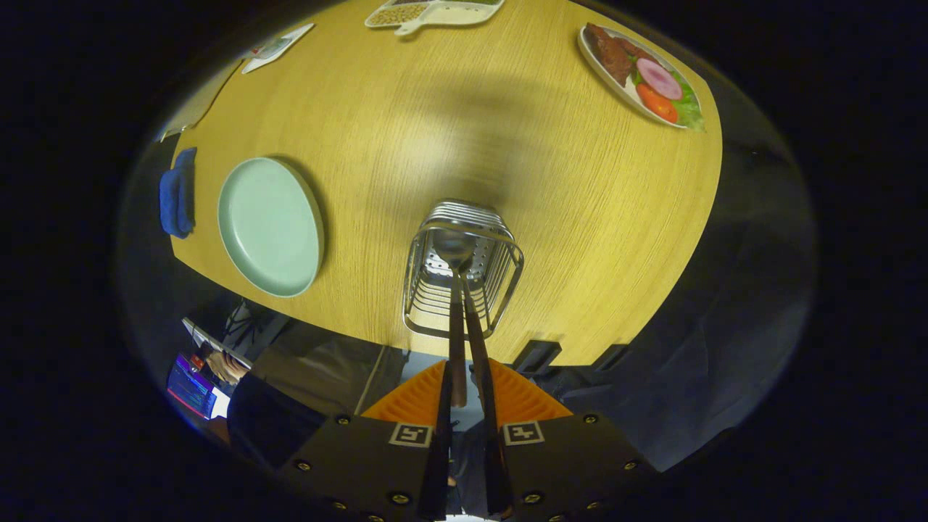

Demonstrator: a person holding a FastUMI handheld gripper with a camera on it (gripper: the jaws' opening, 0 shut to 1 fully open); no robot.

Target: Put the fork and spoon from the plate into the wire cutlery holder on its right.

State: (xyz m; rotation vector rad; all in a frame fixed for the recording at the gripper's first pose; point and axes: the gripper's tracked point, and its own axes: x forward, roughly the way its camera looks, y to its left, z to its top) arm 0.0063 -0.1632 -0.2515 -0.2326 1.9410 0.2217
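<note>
The wire cutlery holder [505,279] stands near the table's front edge, just ahead of my fingers, with the pale green plate [270,226] to its left. The plate has nothing on it. Two dark handles run side by side between my fingers and down into the holder. The left one ends in the spoon [453,248], its bowl low inside the basket. The right one is the fork [475,326], its head hidden in the holder. My gripper [464,366] is above the holder and closed on both handles.
A folded blue cloth [178,192] lies left of the green plate. At the far side are a plate of food [641,72], a divided dish with beans [431,13] and a flat white tray [278,47]. A person's hand and a screen [192,388] show below the table edge.
</note>
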